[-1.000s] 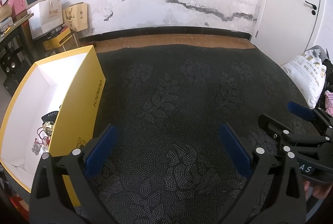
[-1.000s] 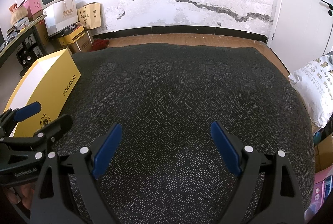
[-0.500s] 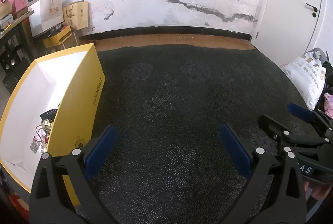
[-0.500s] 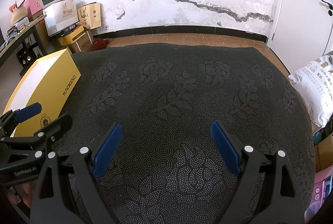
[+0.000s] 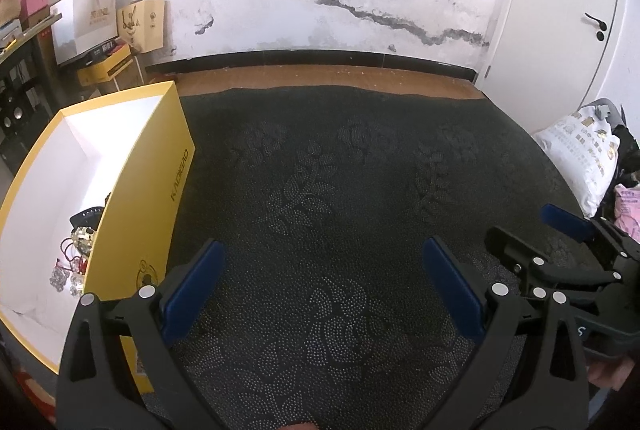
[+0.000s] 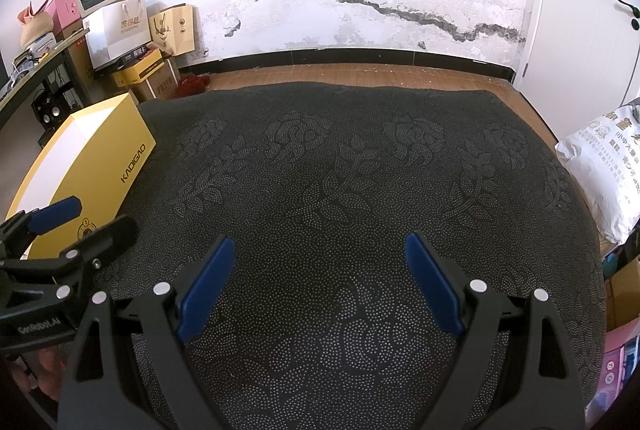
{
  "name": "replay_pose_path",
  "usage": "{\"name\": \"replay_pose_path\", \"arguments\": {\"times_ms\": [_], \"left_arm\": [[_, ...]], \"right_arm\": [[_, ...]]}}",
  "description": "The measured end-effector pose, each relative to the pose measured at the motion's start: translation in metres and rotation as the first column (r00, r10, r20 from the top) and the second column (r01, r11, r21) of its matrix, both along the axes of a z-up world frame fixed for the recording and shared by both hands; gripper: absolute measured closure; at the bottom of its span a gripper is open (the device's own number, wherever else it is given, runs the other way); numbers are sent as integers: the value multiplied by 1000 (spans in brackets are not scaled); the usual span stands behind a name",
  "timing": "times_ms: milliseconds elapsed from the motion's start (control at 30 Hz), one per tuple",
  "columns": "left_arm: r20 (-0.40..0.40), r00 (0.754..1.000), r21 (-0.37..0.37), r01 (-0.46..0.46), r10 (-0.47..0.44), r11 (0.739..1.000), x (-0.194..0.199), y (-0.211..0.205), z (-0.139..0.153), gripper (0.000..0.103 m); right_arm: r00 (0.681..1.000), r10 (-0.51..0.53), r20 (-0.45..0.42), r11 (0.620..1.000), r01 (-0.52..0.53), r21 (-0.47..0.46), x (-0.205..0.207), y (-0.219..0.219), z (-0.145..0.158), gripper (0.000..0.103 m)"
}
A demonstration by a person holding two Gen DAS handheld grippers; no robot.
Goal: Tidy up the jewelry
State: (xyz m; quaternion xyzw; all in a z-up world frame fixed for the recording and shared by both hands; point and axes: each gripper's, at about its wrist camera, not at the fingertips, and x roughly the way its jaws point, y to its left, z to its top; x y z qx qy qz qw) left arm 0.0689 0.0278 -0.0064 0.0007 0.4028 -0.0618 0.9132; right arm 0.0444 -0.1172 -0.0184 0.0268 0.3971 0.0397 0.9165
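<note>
A yellow open box with a white inside stands at the left edge of the dark patterned cloth. Several pieces of jewelry lie in a pile on its floor. My left gripper is open and empty over the cloth, just right of the box. My right gripper is open and empty over the middle of the cloth. The box also shows in the right wrist view, its inside hidden there. Each gripper shows at the other view's edge: the right gripper and the left gripper.
A white printed sack lies off the cloth's right edge. Paper bags and cartons stand by the back wall at the left, next to a dark shelf. A white door is at the right.
The left wrist view has shifted slightly, with the box a touch further right in it. Both grippers stay open and empty.
</note>
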Motion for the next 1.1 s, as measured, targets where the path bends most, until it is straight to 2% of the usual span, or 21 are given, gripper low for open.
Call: {"name": "replay_pose_path", "arguments": {"times_ms": [1100], "left_arm": [[5,1000,20,-1,1,1000,-1,-3,0,6]], "right_arm": [[1000,1,-2,1000,-1,-2,1,0,0,18]]}}
